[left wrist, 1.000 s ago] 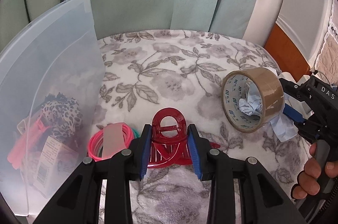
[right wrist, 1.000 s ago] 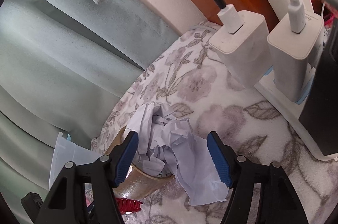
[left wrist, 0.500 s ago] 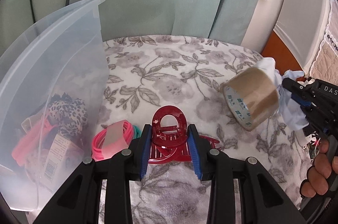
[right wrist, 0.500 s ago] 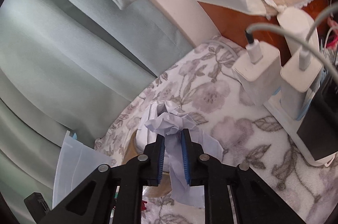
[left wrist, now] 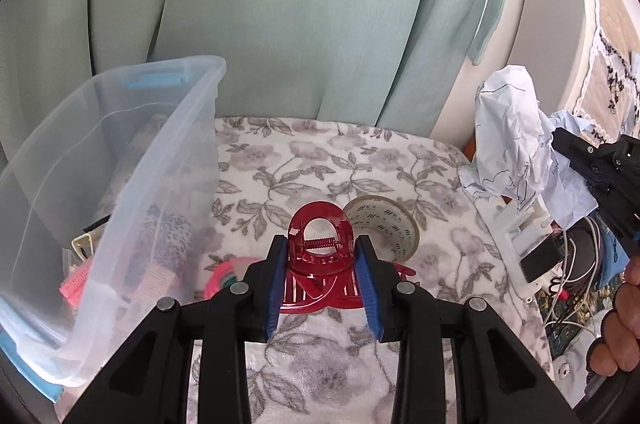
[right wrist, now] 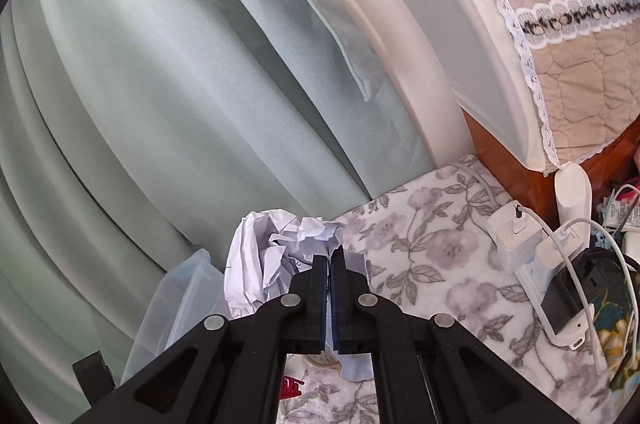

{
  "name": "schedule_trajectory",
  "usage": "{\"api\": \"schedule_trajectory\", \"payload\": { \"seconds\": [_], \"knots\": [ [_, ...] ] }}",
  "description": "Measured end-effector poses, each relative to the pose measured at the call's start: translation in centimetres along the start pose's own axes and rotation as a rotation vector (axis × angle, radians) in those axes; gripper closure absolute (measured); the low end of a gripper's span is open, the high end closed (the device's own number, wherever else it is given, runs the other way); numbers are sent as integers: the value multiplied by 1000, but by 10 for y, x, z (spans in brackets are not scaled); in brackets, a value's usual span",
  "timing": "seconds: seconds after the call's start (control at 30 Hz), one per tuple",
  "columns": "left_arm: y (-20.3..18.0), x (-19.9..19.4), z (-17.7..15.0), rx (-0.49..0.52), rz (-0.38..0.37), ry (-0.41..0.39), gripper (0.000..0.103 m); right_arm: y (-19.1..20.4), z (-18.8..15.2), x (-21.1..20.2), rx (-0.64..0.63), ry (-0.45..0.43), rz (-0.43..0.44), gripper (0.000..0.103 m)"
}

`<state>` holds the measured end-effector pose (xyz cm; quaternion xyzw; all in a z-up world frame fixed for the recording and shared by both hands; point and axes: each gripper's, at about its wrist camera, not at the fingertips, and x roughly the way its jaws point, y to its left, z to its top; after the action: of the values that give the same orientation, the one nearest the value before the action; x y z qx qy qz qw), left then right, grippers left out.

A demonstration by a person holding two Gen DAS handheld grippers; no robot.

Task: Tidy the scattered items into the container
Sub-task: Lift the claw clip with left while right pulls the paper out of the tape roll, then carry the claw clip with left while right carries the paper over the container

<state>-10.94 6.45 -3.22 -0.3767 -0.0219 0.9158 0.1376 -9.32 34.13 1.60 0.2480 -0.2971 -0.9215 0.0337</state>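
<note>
Left hand-held gripper [left wrist: 322, 256] clamped, right hand-held gripper [right wrist: 329, 258] pinched tight.

Both wrist views look down along their tools, sharing the floral cloth [left wrist: 320, 160] and crumpled paper [right wrist: 276, 256]

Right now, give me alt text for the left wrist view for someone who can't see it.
The left gripper holds a red hair claw clip in its jaws above a floral blanket. A clear plastic bin sits to the left, a tape roll lies behind the clip, and the right gripper lifts crumpled paper at right.
</note>
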Motion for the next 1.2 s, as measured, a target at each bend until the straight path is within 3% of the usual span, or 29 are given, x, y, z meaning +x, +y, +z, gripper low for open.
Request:
{"api": "schedule_trajectory", "payload": {
  "seconds": [0.67,0.9,1.2],
  "knots": [
    [46,-124,24,-119,-27,-281,68,97,-8,-73,-168,-50,147,101],
    [79,-152,23,-182,26,-349,68,137,-21,-70,-235,-14,204,101],
    [124,-160,19,-285,78,-373,68,180,-45,-51,-313,59,256,101]
  ]
}}
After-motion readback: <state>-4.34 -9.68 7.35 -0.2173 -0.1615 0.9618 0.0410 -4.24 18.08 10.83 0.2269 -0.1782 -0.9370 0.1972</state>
